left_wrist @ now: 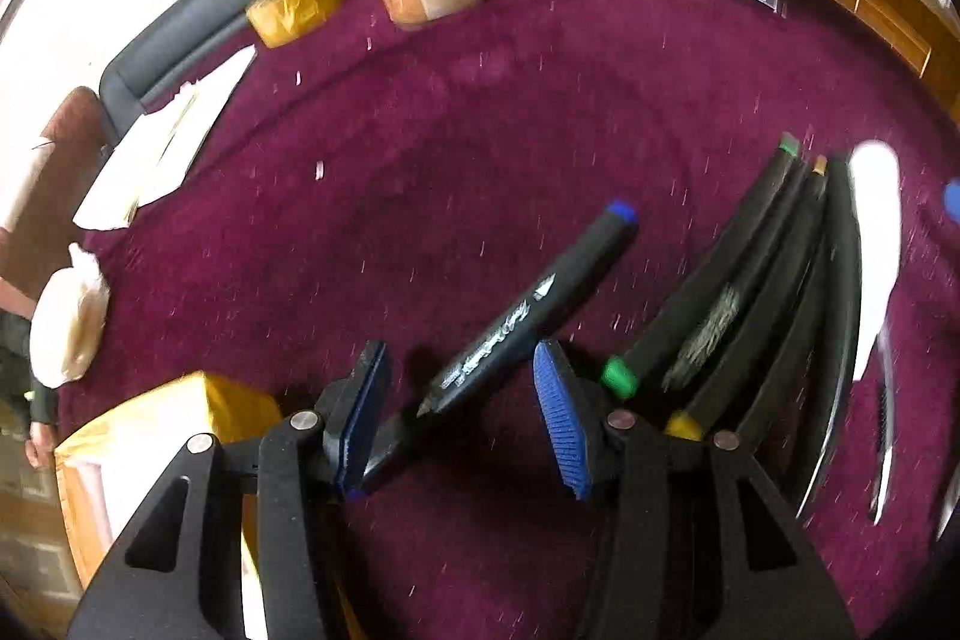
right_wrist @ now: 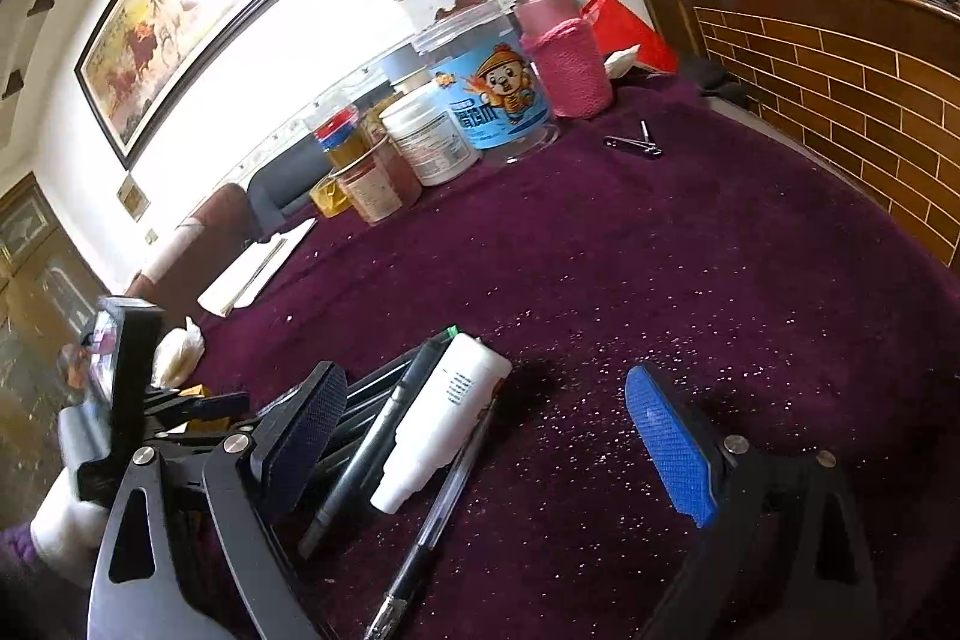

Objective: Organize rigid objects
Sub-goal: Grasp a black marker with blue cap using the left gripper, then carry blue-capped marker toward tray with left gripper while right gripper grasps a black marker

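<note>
While your left claw [left_wrist: 462,415] stands open around the blue-capped marker [left_wrist: 528,316] lying on the desk [left_wrist: 480,111], closing off-centre could swing it askew; your right claw [right_wrist: 486,448], open and empty, risks nudging the pen row [right_wrist: 384,418].

Both wrist cameras look down, close, sharing the markers [left_wrist: 738,280] [right_wrist: 360,400]

Right claw [right_wrist: 498,436] open above purple counter [right_wrist: 690,280]; white bottle [right_wrist: 444,430], markers [right_wrist: 384,436], clear pen [right_wrist: 432,532] lying between fingers.
</note>
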The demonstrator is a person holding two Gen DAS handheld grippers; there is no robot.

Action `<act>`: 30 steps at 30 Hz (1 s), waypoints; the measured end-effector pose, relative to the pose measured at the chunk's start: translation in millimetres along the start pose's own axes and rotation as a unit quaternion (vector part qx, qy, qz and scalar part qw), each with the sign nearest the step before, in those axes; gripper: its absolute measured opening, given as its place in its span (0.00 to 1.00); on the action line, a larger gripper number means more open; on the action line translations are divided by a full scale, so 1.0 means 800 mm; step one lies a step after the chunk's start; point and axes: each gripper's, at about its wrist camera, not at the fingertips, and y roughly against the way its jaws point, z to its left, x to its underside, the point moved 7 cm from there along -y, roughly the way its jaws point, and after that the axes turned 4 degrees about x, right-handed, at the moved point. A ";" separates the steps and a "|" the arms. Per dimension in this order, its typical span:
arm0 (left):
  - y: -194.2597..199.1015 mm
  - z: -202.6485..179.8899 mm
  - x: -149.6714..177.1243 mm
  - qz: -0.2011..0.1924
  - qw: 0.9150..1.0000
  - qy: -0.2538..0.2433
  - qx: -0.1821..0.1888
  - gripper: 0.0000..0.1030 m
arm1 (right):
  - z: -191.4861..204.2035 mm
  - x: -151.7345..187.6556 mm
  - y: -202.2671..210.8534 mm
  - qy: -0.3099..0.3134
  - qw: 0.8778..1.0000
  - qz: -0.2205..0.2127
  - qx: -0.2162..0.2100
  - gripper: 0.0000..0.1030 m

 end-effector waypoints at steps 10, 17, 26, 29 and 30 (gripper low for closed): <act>0.041 -0.057 0.050 0.010 0.997 0.020 0.071 0.12 | -0.011 0.004 -0.011 -0.007 1.000 0.014 0.022 0.84; 0.036 -0.060 0.041 -0.025 0.998 0.054 0.029 0.19 | -0.010 0.010 -0.015 0.002 0.999 0.022 0.030 0.84; 0.087 -0.054 0.077 -0.075 0.980 0.123 0.140 0.11 | -0.019 0.014 -0.023 -0.012 0.999 0.037 0.033 0.84; 0.121 -0.052 0.094 -0.107 0.967 0.149 0.178 0.11 | -0.020 0.014 -0.023 -0.014 0.999 0.039 0.031 0.84; 0.129 -0.050 0.099 -0.115 0.964 0.156 0.184 0.11 | -0.021 0.015 -0.023 -0.017 0.999 0.040 0.030 0.84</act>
